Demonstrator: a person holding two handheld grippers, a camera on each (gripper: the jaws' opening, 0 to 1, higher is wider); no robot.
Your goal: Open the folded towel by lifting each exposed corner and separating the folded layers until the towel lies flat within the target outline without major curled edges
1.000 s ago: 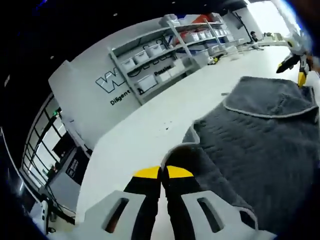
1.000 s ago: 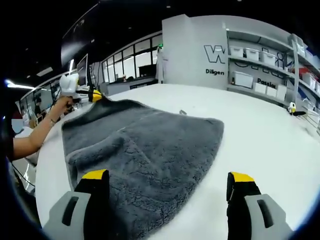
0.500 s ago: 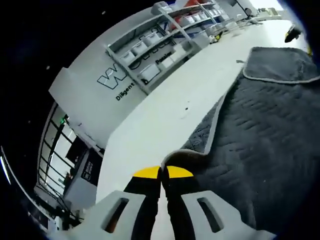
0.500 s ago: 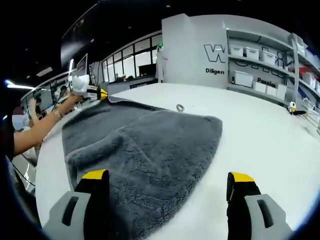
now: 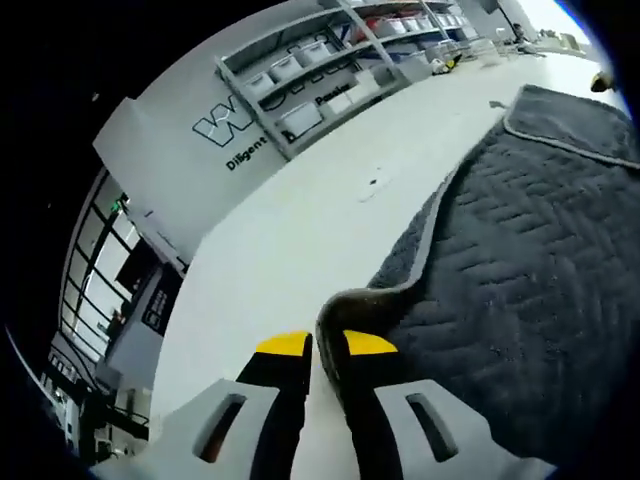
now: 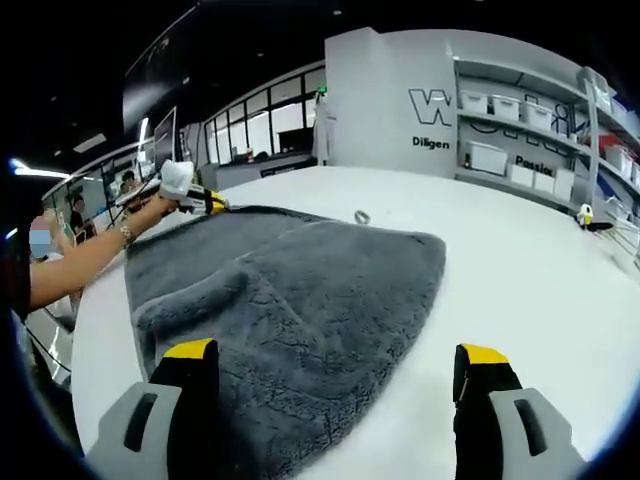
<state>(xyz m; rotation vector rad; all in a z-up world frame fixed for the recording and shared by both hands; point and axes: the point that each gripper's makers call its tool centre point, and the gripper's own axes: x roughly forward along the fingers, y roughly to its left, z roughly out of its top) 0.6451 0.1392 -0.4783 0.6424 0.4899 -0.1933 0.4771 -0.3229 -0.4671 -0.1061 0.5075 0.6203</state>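
A grey towel [image 6: 300, 290] lies spread on the white table [image 6: 520, 260], its near part a thicker folded layer. My right gripper [image 6: 335, 360] hangs open above the towel's near edge, its left jaw over the cloth and its right jaw over bare table. At the far corner, a person's hand holds my left gripper [image 6: 207, 203] low against the table. In the left gripper view, the towel's [image 5: 520, 240] pale-hemmed corner [image 5: 350, 303] curls down between the two yellow-tipped jaws of my left gripper [image 5: 325, 345], which is shut on it.
A small metal ring [image 6: 361, 216] lies on the table just beyond the towel's far edge. Shelves with white bins [image 6: 510, 120] and a lettered wall [image 5: 230, 140] stand past the table. The person's forearm [image 6: 80, 262] reaches in from the left.
My left gripper has carried the towel corner outward and down, so the raised far edge now lies low and stretched. Its jaws stand slightly further apart. My right gripper has not moved.
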